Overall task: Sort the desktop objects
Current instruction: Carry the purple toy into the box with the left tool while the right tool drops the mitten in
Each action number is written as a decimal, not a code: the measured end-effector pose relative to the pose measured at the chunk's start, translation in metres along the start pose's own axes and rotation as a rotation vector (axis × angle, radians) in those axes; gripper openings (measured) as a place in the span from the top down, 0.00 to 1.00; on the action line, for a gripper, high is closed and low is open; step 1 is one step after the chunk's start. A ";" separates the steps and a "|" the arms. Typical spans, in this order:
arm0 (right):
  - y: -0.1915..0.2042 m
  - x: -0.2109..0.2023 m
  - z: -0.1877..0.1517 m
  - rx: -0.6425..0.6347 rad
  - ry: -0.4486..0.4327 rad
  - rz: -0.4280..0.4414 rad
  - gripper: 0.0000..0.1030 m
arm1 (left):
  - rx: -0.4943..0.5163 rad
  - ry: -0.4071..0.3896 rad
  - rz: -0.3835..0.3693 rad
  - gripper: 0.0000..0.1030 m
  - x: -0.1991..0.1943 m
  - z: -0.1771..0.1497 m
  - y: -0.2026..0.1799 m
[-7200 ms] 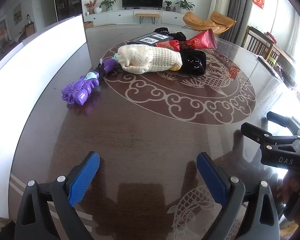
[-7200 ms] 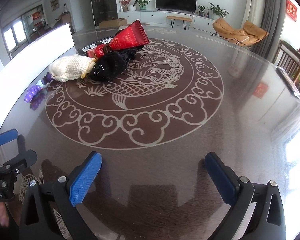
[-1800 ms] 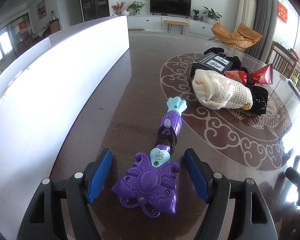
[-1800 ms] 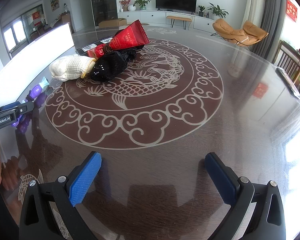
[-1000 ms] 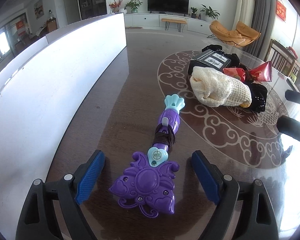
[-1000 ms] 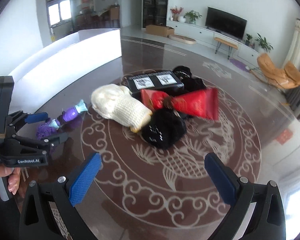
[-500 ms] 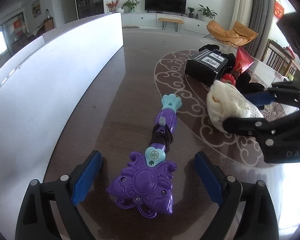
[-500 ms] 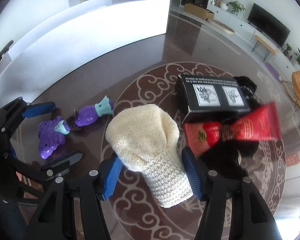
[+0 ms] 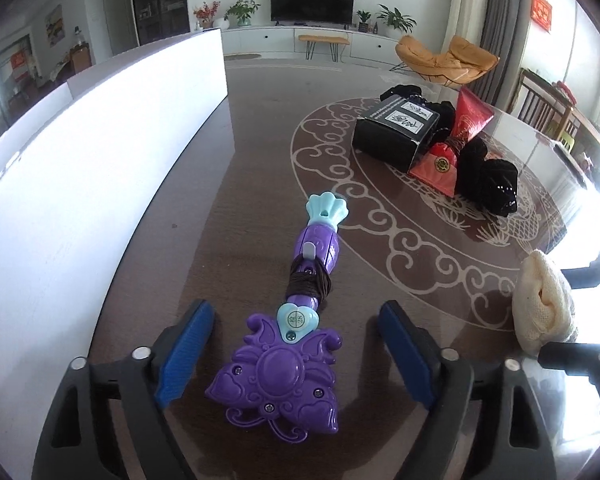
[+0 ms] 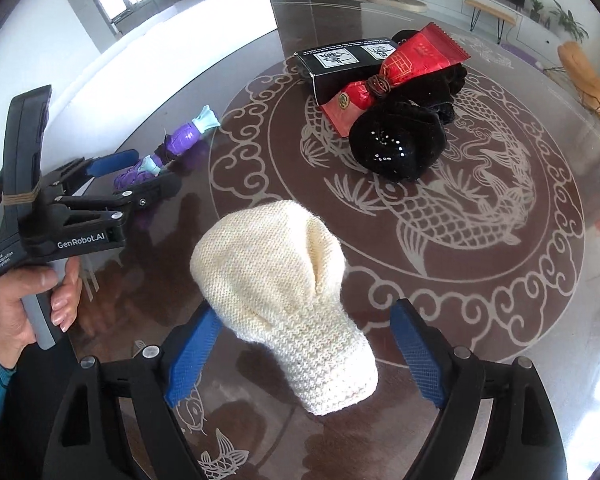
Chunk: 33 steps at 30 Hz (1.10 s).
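Observation:
A purple toy wand (image 9: pixel 278 376) with a teal tip lies on the dark table (image 9: pixel 252 128). Its broad head sits between the blue pads of my left gripper (image 9: pixel 296 354), whose jaws are closing; a gap shows on both sides. The cream knitted mitten (image 10: pixel 280 292) lies on the table between the pads of my right gripper (image 10: pixel 306 354), whose jaws are opening; the right pad stands clear of the knit. In the right wrist view the left gripper (image 10: pixel 136 178) straddles the wand (image 10: pixel 180 140). At the right edge of the left wrist view the mitten (image 9: pixel 540 300) shows.
A black box (image 10: pixel 340 64), a red packet (image 10: pixel 396 68) and black velvet cloth (image 10: pixel 396 140) lie piled on the table's round pattern. A long white panel (image 9: pixel 80 168) runs along the left side. A hand (image 10: pixel 28 300) holds the left gripper's handle.
The right gripper carried the cream mitten from the pile toward the near side of the table, then widened off it. The left gripper's pads have drawn closer around the wand's head.

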State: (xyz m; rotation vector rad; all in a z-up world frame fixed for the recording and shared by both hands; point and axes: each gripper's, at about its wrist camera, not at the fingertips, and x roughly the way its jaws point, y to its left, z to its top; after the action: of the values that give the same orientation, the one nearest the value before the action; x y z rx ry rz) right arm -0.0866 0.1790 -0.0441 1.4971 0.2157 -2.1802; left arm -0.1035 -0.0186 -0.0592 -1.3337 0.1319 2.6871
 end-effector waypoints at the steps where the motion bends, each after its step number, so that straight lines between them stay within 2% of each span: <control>1: 0.002 0.000 0.000 -0.016 -0.006 -0.005 0.16 | 0.024 -0.008 -0.018 0.51 -0.003 0.000 -0.002; 2: 0.003 -0.001 0.000 -0.031 -0.016 -0.008 0.16 | 0.034 -0.008 -0.031 0.58 -0.004 0.000 -0.003; 6: 0.012 0.000 0.005 -0.090 -0.055 -0.009 0.17 | -0.003 -0.013 -0.058 0.58 -0.010 -0.004 0.003; 7: 0.013 0.001 0.005 -0.107 -0.058 0.006 0.25 | -0.019 -0.022 -0.072 0.58 -0.014 -0.005 0.006; 8: 0.013 0.008 0.018 -0.119 -0.050 0.023 0.49 | -0.032 -0.039 -0.081 0.58 -0.020 -0.005 0.007; 9: 0.013 0.008 0.019 -0.119 -0.036 0.029 0.52 | -0.046 -0.057 -0.092 0.58 -0.026 -0.004 0.009; 15: 0.008 -0.022 0.027 -0.018 -0.094 0.011 0.53 | -0.106 -0.141 -0.144 0.58 -0.077 -0.007 0.015; 19: 0.018 -0.049 0.054 0.010 -0.155 0.043 0.53 | -0.148 -0.220 -0.172 0.58 -0.127 0.004 0.034; 23: 0.066 -0.067 0.105 -0.048 -0.233 0.077 0.53 | -0.212 -0.278 -0.152 0.58 -0.173 0.023 0.088; 26: 0.117 -0.073 0.146 -0.090 -0.289 0.155 0.53 | -0.266 -0.289 -0.058 0.58 -0.194 0.029 0.143; 30: 0.196 -0.073 0.191 -0.172 -0.346 0.253 0.53 | -0.369 -0.227 0.060 0.58 -0.193 0.020 0.217; 33: 0.251 -0.053 0.218 -0.243 -0.333 0.286 0.53 | -0.452 -0.157 0.111 0.58 -0.176 0.006 0.258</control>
State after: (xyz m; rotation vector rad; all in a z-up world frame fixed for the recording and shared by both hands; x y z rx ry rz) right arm -0.1353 -0.1090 0.1237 0.9528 0.1374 -2.0470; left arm -0.0450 -0.2878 0.0894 -1.2358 -0.4569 3.0225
